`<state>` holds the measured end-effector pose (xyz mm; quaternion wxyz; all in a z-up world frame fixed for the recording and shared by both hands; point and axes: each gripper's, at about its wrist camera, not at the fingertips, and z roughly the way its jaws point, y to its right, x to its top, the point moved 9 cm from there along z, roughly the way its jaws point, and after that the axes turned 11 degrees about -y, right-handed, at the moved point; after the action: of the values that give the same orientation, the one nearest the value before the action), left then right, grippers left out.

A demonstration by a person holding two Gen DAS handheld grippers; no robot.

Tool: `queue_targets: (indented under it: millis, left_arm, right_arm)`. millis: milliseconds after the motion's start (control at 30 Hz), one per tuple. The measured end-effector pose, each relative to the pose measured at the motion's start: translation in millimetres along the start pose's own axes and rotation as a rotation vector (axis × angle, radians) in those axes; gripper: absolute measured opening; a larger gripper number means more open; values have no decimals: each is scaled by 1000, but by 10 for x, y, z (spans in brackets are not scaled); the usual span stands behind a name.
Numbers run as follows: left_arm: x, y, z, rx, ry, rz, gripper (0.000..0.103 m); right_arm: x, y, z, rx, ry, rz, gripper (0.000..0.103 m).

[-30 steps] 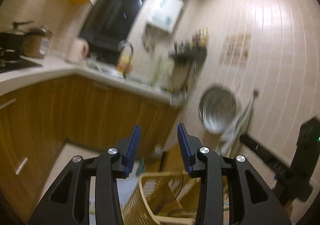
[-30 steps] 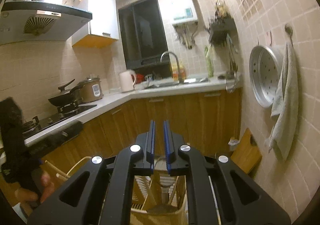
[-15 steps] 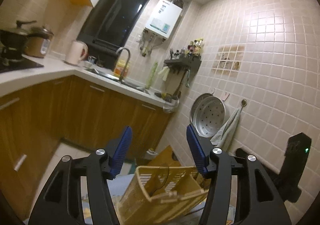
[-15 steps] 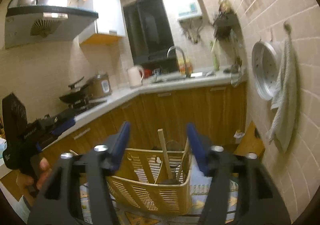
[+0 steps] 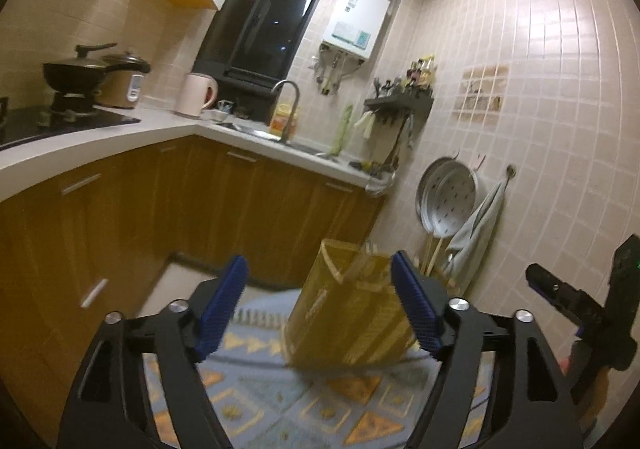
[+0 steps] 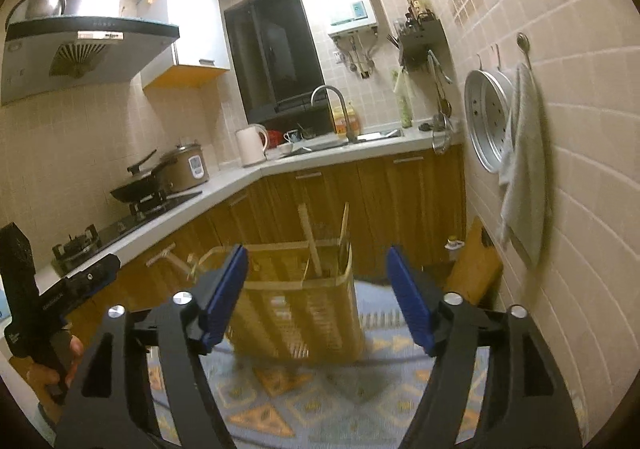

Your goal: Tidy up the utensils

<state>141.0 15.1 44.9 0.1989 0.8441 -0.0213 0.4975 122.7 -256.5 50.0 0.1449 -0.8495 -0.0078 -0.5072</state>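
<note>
A yellow slatted utensil basket (image 5: 348, 313) stands on a patterned cloth (image 5: 280, 401); it also shows in the right wrist view (image 6: 296, 313). Wooden utensils (image 6: 310, 241) stick up out of it. My left gripper (image 5: 320, 309) is open and empty, just short of the basket, which shows between its blue pads (image 5: 224, 305). My right gripper (image 6: 316, 297) is open and empty, also facing the basket. Each gripper shows at the edge of the other's view: the right gripper (image 5: 580, 313) and the left gripper (image 6: 48, 305).
A wooden cabinet run with a white countertop (image 6: 328, 157) wraps the left and back. A wok and rice cooker (image 6: 176, 173), a kettle (image 6: 250, 145) and a sink tap (image 6: 336, 105) sit on it. A steamer tray (image 6: 486, 121), a towel (image 6: 524, 165) and a cutting board (image 6: 472, 269) are by the tiled right wall.
Both grippers have opened wide; the right was shut one second ago. Both views have tipped down, so the basket and cloth show more fully.
</note>
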Motion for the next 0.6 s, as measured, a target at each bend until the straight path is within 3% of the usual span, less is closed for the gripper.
queue_targets:
  millis: [167,333,600]
  left_arm:
    - [-389,43,-78,64,-36,4,85]
    - [-706,92,-51,165,-42,50,85]
    - [-740,98,-93,264,14,91,88]
  right_arm:
    - [-416,-128,1,-21,-38,-10,77]
    - [-714,-249,27,-105,-9,-92,88]
    - [-881,-313,155,-156,2,-153,92]
